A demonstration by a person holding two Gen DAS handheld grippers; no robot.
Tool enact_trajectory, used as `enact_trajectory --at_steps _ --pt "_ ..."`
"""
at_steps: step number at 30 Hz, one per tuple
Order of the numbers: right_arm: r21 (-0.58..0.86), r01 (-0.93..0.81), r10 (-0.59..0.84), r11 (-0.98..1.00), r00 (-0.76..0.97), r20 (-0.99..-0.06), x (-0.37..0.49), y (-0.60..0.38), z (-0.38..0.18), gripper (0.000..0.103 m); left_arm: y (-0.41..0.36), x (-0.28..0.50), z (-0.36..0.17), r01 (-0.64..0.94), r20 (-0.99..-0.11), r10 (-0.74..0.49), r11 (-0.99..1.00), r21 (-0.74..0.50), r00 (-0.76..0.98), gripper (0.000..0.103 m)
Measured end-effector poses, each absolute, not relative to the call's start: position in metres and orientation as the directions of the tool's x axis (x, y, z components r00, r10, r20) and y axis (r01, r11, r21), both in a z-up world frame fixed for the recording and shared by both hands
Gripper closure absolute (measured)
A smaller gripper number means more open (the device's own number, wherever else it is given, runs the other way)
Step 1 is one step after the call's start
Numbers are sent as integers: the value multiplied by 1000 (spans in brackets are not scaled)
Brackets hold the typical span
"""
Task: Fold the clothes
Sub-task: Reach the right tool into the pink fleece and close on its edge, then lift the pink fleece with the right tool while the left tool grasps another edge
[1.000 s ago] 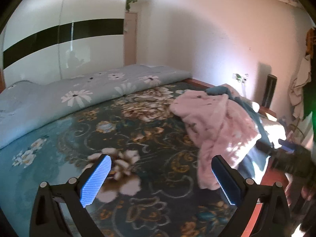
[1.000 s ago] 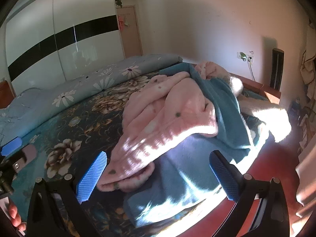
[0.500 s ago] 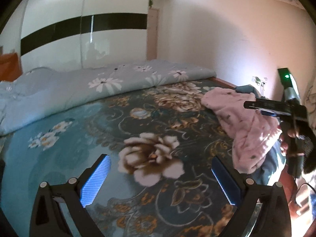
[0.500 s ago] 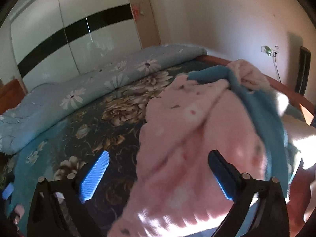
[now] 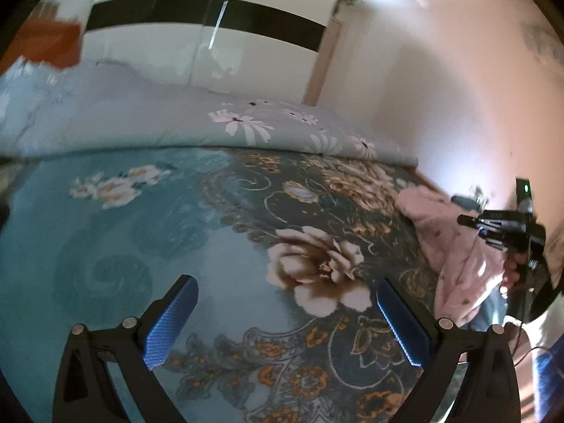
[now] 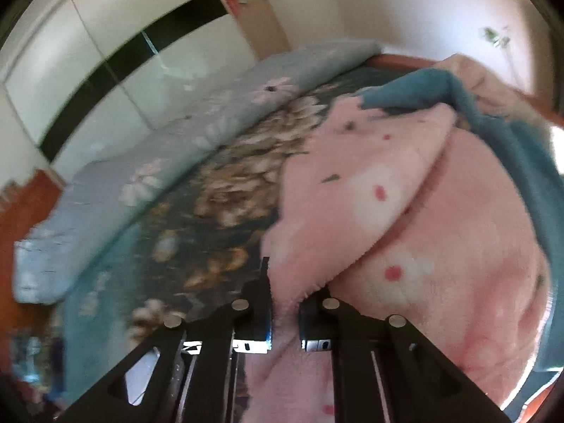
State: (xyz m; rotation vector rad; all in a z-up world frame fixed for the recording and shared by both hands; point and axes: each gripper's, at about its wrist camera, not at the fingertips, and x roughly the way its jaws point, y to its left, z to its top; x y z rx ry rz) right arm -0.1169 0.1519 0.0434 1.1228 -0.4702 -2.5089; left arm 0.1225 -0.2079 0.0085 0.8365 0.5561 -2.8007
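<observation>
A fluffy pink garment (image 6: pixel 405 194) with white flowers and red dots lies heaped on the right side of the bed, with a blue garment (image 6: pixel 423 88) bunched behind it. My right gripper (image 6: pixel 285 292) is closing its jaws, and a fold of the pink garment's edge is pinched between the pads. In the left wrist view the pink garment (image 5: pixel 454 246) lies at the far right, the right gripper (image 5: pixel 465 220) over it, held by a hand (image 5: pixel 511 268). My left gripper (image 5: pixel 285 289) stands open over the floral bedspread (image 5: pixel 141 229), with nothing between its fingers.
A light blue quilt (image 5: pixel 176 120) with white daisies lies rolled along the bed's far side. Behind it stand a white wardrobe (image 5: pixel 176 46) with a black band and a brown headboard (image 5: pixel 49 46). The bed's wooden edge (image 6: pixel 398 60) runs near the wall.
The right gripper came in close to the pink garment and its jaws went from wide open to nearly closed on a fold. The left gripper swung left, away from the clothes, still open.
</observation>
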Motion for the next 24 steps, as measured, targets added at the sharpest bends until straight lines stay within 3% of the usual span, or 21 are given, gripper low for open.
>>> enact_trajectory --at_steps 16,24 --pt "378 534 -652 -756 -562 -510 -63 18 140 93 -277 181 3 323 -506 -77 -848 -420 -859 0" --pt "354 680 -743 -642 -440 -503 -28 -87 162 93 -315 226 8 367 -466 -142 -821 -438 -873 0"
